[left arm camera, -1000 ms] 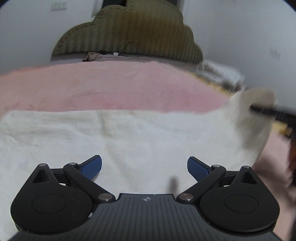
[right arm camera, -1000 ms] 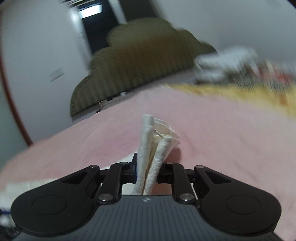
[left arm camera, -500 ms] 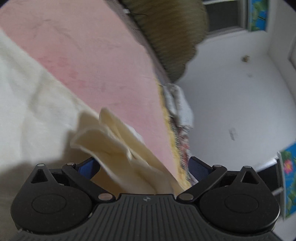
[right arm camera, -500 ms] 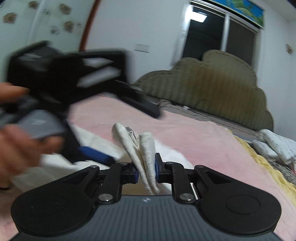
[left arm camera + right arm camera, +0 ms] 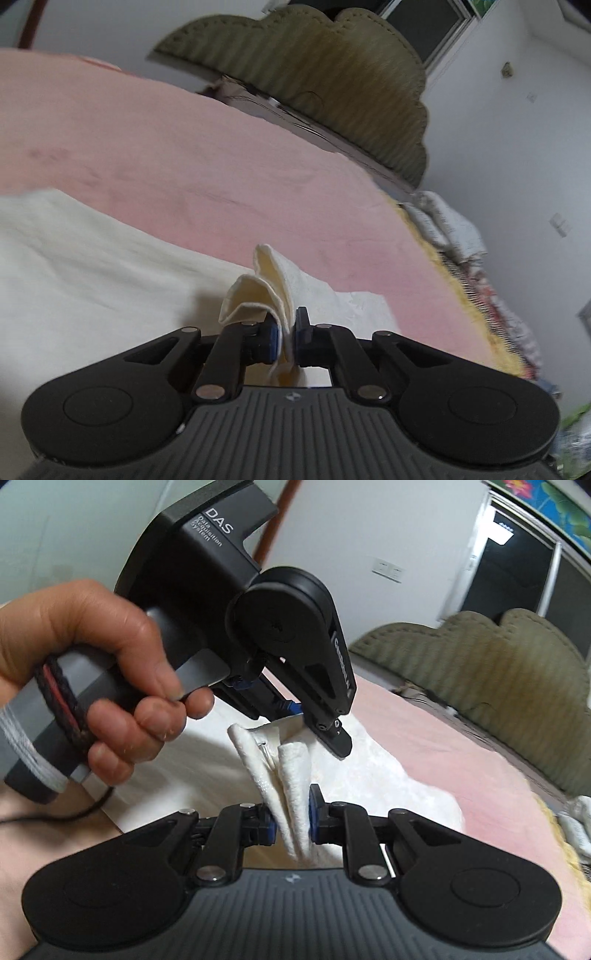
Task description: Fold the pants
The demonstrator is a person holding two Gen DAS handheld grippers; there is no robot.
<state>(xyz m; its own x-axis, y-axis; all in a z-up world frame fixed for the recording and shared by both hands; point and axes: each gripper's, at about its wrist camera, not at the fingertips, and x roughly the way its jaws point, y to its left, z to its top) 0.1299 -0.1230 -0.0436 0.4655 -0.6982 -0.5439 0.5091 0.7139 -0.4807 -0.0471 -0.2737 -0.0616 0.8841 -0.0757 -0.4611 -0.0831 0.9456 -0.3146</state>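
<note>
Now the cream pants (image 5: pixel 92 266) lie spread over the pink bed (image 5: pixel 221 155), running from the near left toward the middle, and one bunched edge of them stands pinched up between both pairs of tongs. What has just changed is on the left: half a second ago the left tongs (image 5: pixel 285 334) stood wide with a loose fold of fabric lying between them, and they have just been closing, so the blue pads now press a thin doubled edge of cloth that sticks up in a small curl past the tips. The right tongs (image 5: pixel 291 821) are narrow as before, clamped on a thicker roll of the same edge, which rises toward the left tool seen just beyond it in the right wrist view, held by the person's hand (image 5: pixel 92 672). Both grips sit close together on the near end of the garment. I judge this means the pick-up is done and the edge is ready to be lifted and carried across for a fold; nothing has yet been laid over. Beyond the bed stands an olive padded headboard (image 5: pixel 332 85).
</note>
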